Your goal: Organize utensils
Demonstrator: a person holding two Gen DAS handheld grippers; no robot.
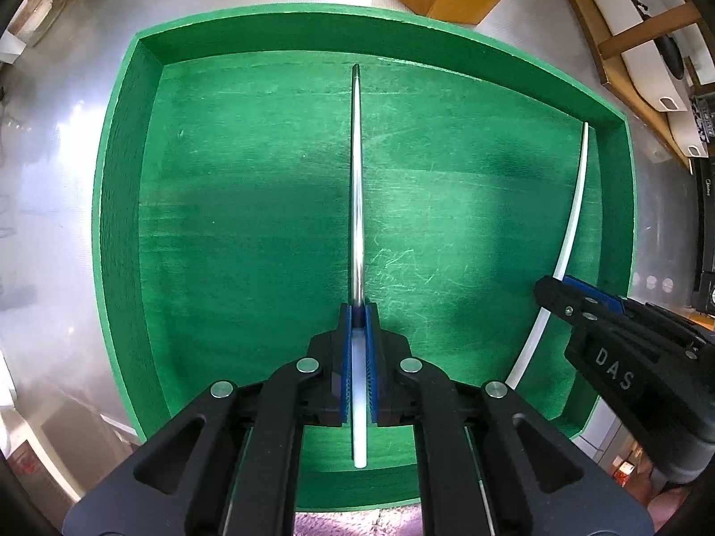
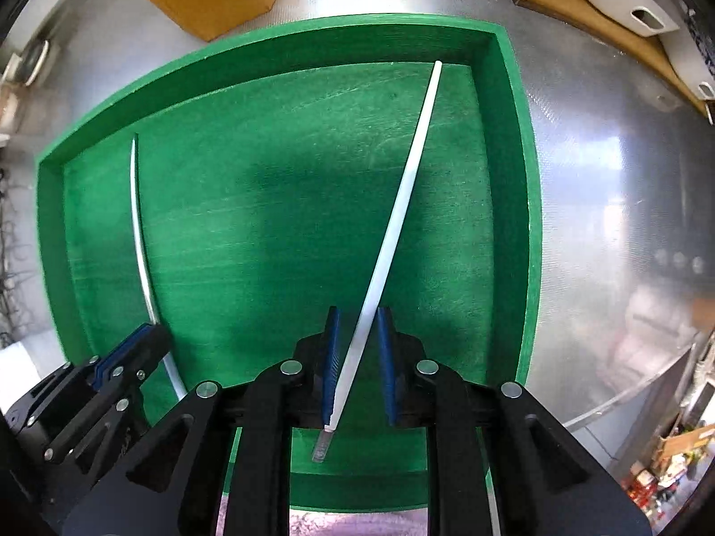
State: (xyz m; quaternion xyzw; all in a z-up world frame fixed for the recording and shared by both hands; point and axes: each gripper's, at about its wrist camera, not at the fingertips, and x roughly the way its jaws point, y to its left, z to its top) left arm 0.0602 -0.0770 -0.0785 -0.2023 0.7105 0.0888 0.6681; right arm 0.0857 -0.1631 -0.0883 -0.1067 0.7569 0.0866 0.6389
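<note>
Inside green wooden tray point(image 1: 125, 205): left gripper point(image 1: 357, 312) clamps slim steel-and-white chopstick point(image 1: 356, 178) mid-length; right gripper point(image 2: 357, 321), fingers narrowly apart, straddles second chopstick point(image 2: 393, 223) near right wall. Stiff, light, likely slippery; grip mid-shaft.

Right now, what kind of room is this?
Probably a kitchen. A green tray holding two chopsticks sits on a shiny metal counter, with cutting boards in a wooden rack beside it.

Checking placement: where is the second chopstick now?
Right wrist view: the chopstick lies diagonally in the green tray, near its right wall, between the right claw pads.
</note>
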